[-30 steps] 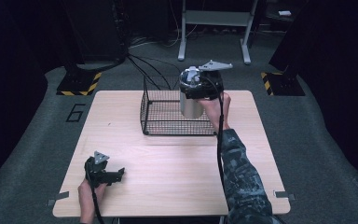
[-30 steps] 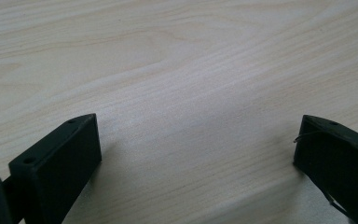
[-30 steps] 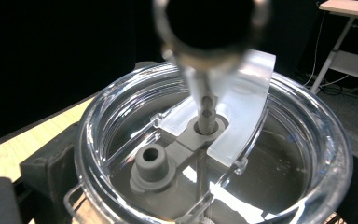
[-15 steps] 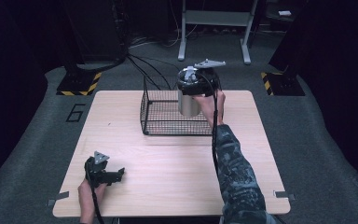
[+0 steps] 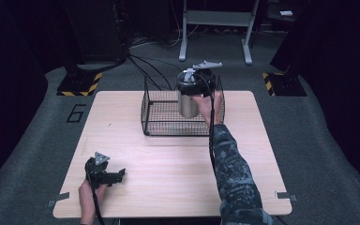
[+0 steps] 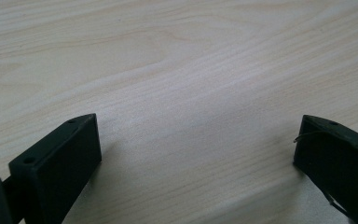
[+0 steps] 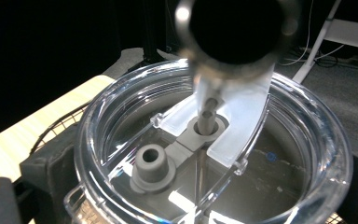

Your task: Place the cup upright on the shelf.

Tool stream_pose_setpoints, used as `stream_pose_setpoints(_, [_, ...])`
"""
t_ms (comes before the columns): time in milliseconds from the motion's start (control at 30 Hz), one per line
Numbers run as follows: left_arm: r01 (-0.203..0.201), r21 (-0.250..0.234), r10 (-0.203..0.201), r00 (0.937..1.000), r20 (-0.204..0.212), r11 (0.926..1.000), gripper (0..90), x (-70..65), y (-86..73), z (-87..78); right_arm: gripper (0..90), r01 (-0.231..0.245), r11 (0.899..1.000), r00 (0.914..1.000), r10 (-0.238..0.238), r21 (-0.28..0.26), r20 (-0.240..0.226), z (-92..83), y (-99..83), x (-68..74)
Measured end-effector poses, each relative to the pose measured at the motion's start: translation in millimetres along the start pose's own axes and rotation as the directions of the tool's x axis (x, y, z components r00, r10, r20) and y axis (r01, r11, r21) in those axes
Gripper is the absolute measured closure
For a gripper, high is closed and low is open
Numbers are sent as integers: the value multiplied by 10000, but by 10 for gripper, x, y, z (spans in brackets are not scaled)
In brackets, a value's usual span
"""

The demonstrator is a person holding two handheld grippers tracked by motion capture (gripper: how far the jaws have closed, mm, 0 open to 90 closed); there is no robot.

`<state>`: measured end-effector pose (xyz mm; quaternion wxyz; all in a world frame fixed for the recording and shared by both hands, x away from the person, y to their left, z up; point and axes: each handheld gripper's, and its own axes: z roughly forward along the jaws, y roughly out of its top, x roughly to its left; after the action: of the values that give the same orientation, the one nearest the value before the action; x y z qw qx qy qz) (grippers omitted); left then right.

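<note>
While the left gripper (image 5: 104, 172) rests on the near left part of the table (image 5: 168, 159), jaws wide apart with nothing but bare wood between them, the right gripper (image 5: 194, 89) is out at the far side, above the basket (image 5: 161, 123). It holds a steel tumbler (image 5: 187, 101) upright, gripped near the top, jaws closed on either side of it. The tumbler hangs within the basket's far right part, its lower half inside the wire walls; whether its base touches the basket floor I cannot tell.

Seen from the right gripper view, the tumbler has a clear plastic lid (image 7: 214, 154) pressed on, with a grey slider and a small round spout (image 7: 153, 165) on top. A shiny metal part (image 7: 235, 32) hangs above the lid, blurred. Through the lid the inside looks dark; what it holds, if anything, I cannot make out.

Apart from the tumbler, the basket's mesh floor shows bare. The basket stands at the table's far edge, near the middle, well apart from the left gripper.
</note>
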<state>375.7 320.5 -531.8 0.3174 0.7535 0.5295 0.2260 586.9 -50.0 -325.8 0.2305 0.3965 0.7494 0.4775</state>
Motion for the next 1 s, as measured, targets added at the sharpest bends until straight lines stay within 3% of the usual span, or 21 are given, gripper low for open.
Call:
stream_pose_setpoints(633, [10, -8, -10, 10000, 0, 10000, 4, -1, 0, 1, 35, -483, 9980, 9985, 471, 405, 295, 283, -136, -73])
stream_pose_setpoints(1000, [-2, 1, 2, 10000, 1, 10000, 3, 0, 0, 0, 34, -471, 9965, 9980, 441, 686, 448, 419, -214, -82])
